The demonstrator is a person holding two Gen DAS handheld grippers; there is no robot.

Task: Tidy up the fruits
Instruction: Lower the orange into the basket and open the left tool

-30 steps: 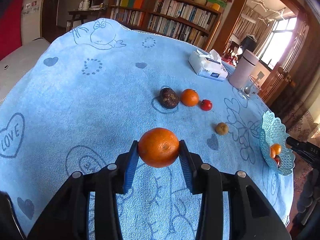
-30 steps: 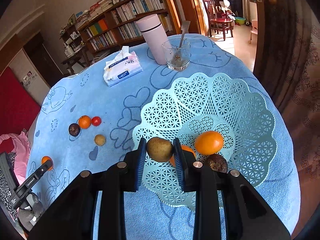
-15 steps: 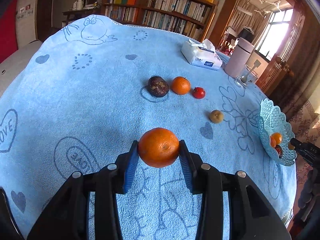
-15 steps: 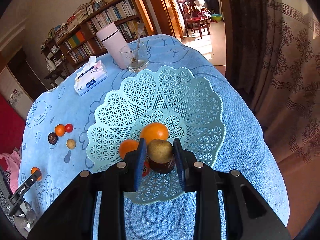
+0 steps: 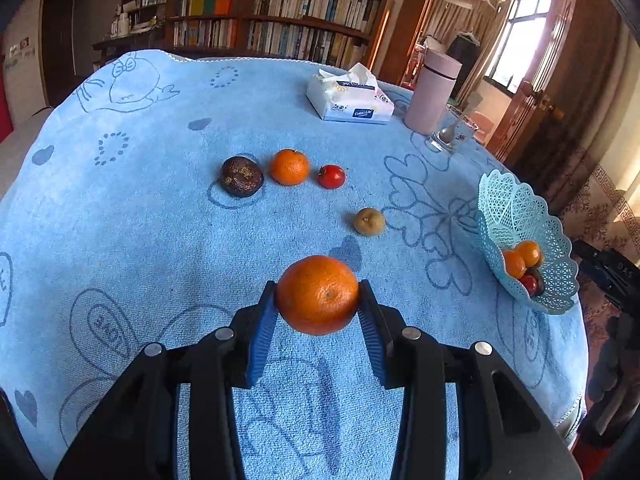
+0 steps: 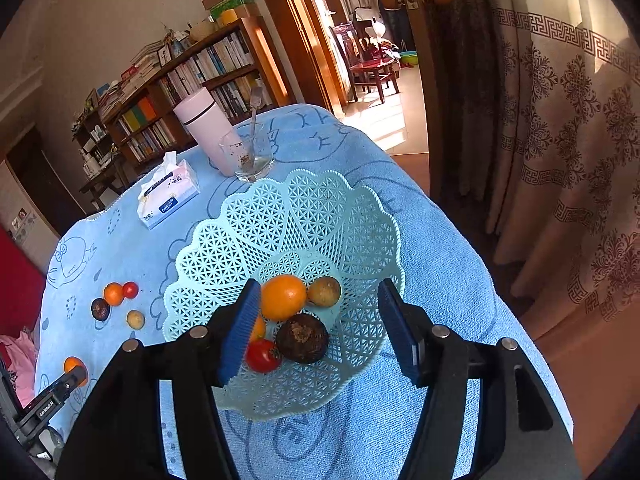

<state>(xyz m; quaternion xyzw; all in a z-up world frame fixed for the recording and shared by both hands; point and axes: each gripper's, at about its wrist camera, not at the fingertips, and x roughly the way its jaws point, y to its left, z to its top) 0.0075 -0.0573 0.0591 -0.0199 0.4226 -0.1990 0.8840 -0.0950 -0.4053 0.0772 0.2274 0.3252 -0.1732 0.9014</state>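
Observation:
My left gripper (image 5: 318, 304) is shut on an orange (image 5: 317, 294) and holds it above the blue tablecloth. On the cloth beyond lie a dark passion fruit (image 5: 241, 176), a second orange (image 5: 289, 167), a small red tomato (image 5: 331, 176) and a brownish fruit (image 5: 369, 221). My right gripper (image 6: 320, 324) is open and empty above the teal lattice basket (image 6: 320, 216). In the basket lie an orange (image 6: 283, 296), a brownish fruit (image 6: 324, 291), a dark fruit (image 6: 302, 338) and a tomato (image 6: 262, 356). The basket also shows in the left wrist view (image 5: 520, 216).
A tissue pack (image 5: 350, 100), a pink flask (image 5: 432, 94) and a glass with a spoon (image 5: 450, 136) stand at the far side of the table. The basket sits near the table's right edge. A bookshelf (image 5: 280, 28) and doorway lie behind.
My right gripper has opened and let the brownish fruit drop into the basket. My left gripper, still holding the orange, has moved nearer the loose fruits and the basket.

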